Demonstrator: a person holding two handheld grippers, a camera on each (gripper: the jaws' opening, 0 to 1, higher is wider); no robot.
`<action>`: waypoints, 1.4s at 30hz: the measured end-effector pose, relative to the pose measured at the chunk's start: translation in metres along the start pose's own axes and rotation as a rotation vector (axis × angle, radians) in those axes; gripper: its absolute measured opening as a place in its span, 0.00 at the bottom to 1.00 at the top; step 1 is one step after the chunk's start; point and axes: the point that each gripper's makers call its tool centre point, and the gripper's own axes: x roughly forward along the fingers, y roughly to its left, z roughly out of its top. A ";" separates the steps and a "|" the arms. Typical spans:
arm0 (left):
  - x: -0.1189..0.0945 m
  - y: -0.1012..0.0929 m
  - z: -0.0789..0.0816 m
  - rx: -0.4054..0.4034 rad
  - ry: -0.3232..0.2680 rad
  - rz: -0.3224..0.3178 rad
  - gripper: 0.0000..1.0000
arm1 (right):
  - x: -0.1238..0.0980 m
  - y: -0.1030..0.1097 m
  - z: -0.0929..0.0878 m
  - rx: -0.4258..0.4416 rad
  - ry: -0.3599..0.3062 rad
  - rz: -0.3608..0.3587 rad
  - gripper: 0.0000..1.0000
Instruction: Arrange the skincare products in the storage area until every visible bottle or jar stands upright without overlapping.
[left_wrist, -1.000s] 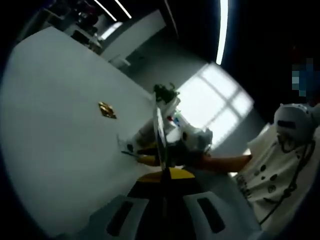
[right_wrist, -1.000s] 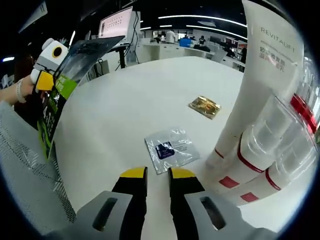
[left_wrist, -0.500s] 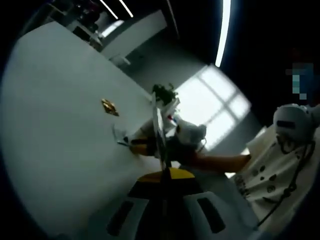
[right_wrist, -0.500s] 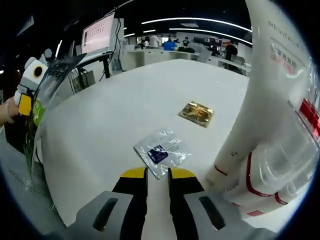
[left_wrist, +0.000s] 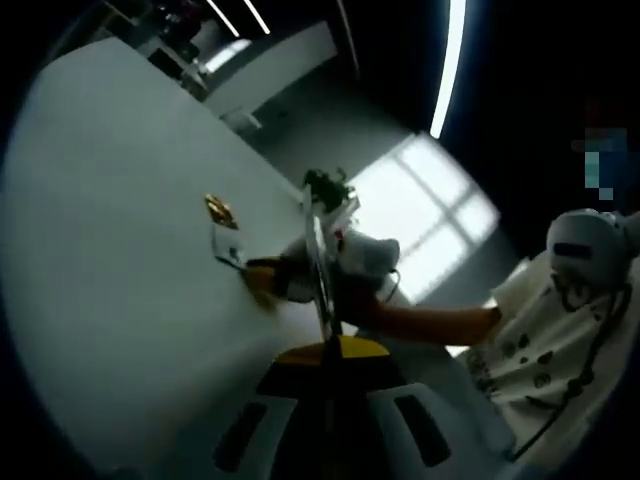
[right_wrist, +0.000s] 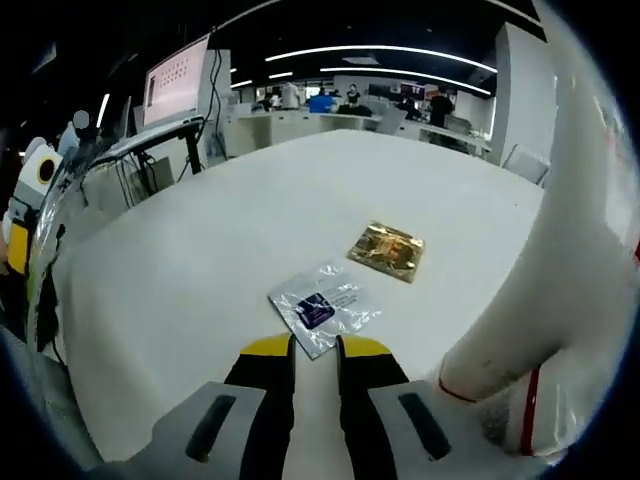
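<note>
Fingers of the left gripper: pinched shut on a flat green-and-black pouch, seen edge-on in the left gripper view. Far left of the clear sachet in the right gripper view, held up off the white table.

Next, at the sachet's near edge: yellow tips of the right gripper, parted by a narrow slit, nothing gripped as far as can be told. Sachet's near corner right at that slit, flat on the table.

Just right of the sachet and a little beyond it: a gold foil sachet, also flat, apart from it.

Further right of the sachet: a tall white tube standing cap-down, with a red-banded clear bottle pressed against its foot. Blurred and cut by the edge, so hard to say how many stand there.

Step in hand, probably: clearing the loose flat packets away from the standing products, with the clear sachet next for pickup.

Next move calls for sliding one tip under the thin corner, closing gently, lifting without nudging the tube. Slippery film likely; could slide instead of rising.
</note>
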 end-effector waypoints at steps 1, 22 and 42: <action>0.000 0.001 0.000 -0.004 -0.002 0.002 0.00 | 0.002 0.000 0.001 0.001 -0.002 -0.002 0.16; -0.005 0.011 -0.005 -0.067 -0.004 0.021 0.00 | 0.037 -0.004 0.028 0.005 -0.068 -0.047 0.16; -0.001 0.027 -0.012 -0.133 0.010 0.125 0.00 | 0.000 0.024 0.051 -0.174 -0.131 0.051 0.15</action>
